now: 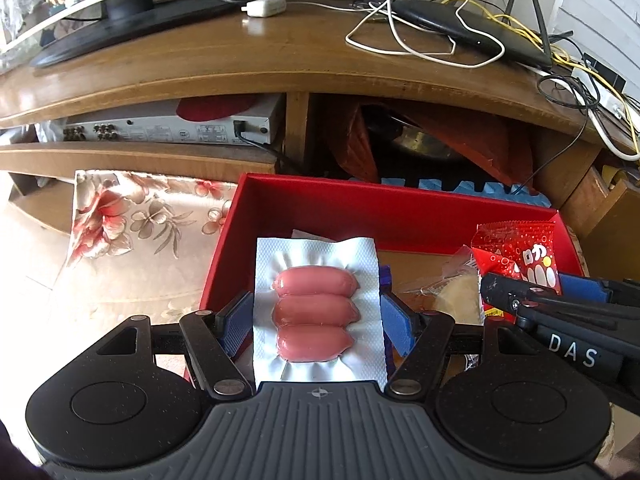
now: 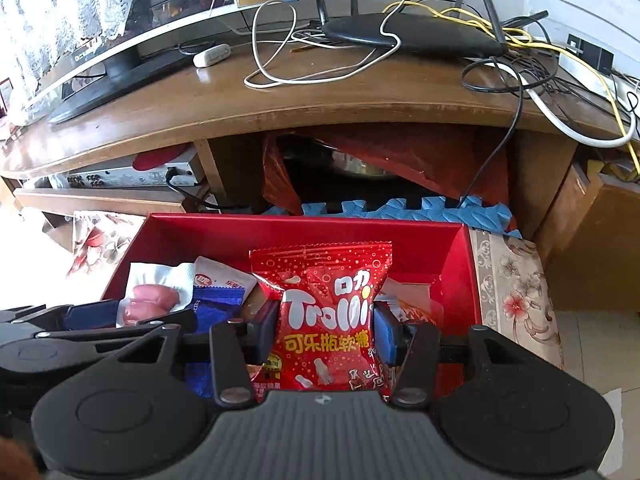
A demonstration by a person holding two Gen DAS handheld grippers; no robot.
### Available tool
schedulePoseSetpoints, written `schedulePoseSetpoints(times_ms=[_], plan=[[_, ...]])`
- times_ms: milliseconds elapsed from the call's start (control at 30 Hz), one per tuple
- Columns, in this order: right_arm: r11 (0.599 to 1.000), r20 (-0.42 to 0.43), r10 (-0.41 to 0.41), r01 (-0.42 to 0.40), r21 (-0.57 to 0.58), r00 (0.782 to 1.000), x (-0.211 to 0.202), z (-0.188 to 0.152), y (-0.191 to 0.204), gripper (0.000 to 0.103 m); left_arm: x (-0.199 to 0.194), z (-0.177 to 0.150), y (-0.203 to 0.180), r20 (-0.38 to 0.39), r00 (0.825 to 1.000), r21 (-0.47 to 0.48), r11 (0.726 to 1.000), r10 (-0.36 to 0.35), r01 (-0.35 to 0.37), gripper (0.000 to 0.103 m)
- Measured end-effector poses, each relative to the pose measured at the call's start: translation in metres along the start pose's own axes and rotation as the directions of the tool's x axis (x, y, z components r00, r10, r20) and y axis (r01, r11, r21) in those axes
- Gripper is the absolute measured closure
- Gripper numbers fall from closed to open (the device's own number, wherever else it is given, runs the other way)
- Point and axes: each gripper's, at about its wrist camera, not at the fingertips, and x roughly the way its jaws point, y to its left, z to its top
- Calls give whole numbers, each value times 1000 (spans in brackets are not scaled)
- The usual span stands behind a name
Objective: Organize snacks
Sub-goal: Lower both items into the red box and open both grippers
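Two packs are mid-delivery: the left gripper [image 1: 316, 316] pinches a vacuum-sealed sausage pack [image 1: 316, 312] and the right gripper [image 2: 326, 334] pinches a Trolli gummy bag [image 2: 326, 320], both over the red box [image 2: 452, 264], which already holds several snacks, so releasing remains.

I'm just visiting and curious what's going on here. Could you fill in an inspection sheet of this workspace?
Surface: floral cloth under red box.
Job's things: sausage pack; Trolli bag; more snacks lie in the box.
Clutter: white adapter on the TV stand.
Grippers: left gripper shut on sausage pack; right gripper shut on Trolli bag.
Cables: white and yellow cables tangled around router.
Surroundings: TV, silver player on shelf.
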Motion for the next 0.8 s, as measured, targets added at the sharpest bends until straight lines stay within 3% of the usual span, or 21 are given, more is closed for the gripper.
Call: schedulePoseSetpoints(times_ms=[800], plan=[[1000,44,19,-19,12,999,-16,4,0,56,-11,1,4,10,1000,-24,1000,-16,16,26]])
